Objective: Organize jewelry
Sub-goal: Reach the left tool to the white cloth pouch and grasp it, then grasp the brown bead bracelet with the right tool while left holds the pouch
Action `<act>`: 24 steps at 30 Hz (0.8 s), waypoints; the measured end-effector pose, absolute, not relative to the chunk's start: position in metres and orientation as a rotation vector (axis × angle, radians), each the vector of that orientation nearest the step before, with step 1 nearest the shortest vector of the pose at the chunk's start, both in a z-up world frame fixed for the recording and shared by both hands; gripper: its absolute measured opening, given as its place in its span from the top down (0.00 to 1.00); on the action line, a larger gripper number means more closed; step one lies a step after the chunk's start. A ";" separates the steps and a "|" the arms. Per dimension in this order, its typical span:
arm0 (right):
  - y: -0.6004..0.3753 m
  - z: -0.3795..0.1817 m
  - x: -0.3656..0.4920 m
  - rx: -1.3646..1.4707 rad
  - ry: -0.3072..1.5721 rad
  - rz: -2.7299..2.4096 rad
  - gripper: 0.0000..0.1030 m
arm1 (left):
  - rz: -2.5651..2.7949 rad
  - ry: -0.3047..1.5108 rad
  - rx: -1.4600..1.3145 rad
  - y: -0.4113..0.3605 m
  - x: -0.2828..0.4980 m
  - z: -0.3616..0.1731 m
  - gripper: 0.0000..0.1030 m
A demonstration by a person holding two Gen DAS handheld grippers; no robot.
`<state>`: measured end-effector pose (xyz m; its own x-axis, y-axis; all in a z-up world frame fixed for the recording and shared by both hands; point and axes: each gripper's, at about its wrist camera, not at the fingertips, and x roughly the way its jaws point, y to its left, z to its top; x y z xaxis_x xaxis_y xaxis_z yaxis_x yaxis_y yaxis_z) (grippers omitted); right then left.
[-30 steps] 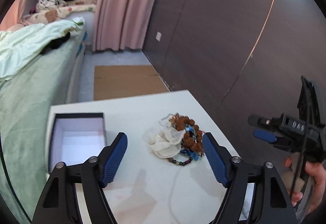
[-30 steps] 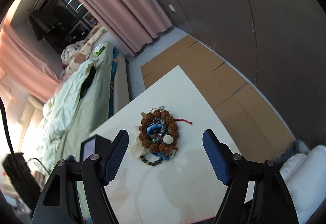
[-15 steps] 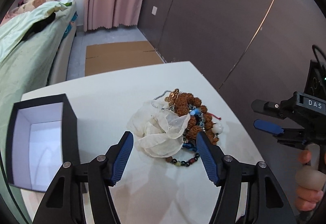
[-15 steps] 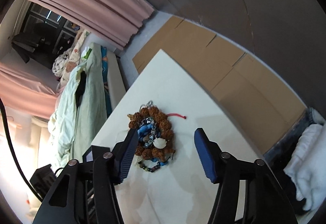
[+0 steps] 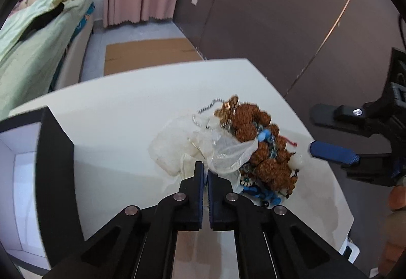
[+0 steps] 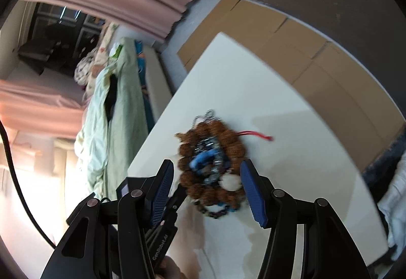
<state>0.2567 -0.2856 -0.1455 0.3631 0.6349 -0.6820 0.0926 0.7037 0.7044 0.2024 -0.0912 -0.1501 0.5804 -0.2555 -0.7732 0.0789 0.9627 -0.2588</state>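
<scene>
A pile of jewelry lies on the white table (image 5: 127, 114): a brown bead bracelet (image 5: 253, 142) around blue and silver pieces, with a red cord end. A sheer white pouch (image 5: 177, 149) lies against its left side. My left gripper (image 5: 205, 170) is shut on the pouch's near edge. In the right wrist view my right gripper (image 6: 206, 177) stands open, one blue pad on each side of the brown bead bracelet (image 6: 213, 152), close to it but not pressing. The same gripper (image 5: 322, 134) shows at the right of the left wrist view.
An open black box (image 5: 55, 152) with a white inside stands at the table's left; its corner (image 6: 124, 187) shows behind my right gripper. A bed with green covers (image 5: 38, 38) runs along the left. Flat cardboard (image 5: 149, 55) lies on the floor beyond, by a dark wall.
My left gripper sank toward the pouch and closed from wide open to shut on its edge. My right gripper came down over the bead pile, rolled, and its jaws narrowed.
</scene>
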 end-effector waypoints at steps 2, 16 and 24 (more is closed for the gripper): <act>-0.274 -0.147 0.258 0.736 1.179 0.419 0.45 | -0.198 0.902 -0.218 -0.089 0.199 -0.143 0.98; -0.227 -0.145 0.265 0.590 1.190 0.469 0.58 | -0.173 0.769 -0.364 -0.035 0.181 -0.093 0.98; -0.201 -0.155 0.269 0.384 1.230 0.380 0.67 | -0.149 0.727 -0.423 -0.005 0.167 -0.077 0.98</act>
<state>0.2689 -0.2014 -0.1554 0.2884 0.4778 -0.8298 -0.0727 0.8750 0.4786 0.1671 -0.0048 -0.0766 0.7411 -0.2759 -0.6121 -0.0134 0.9054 -0.4243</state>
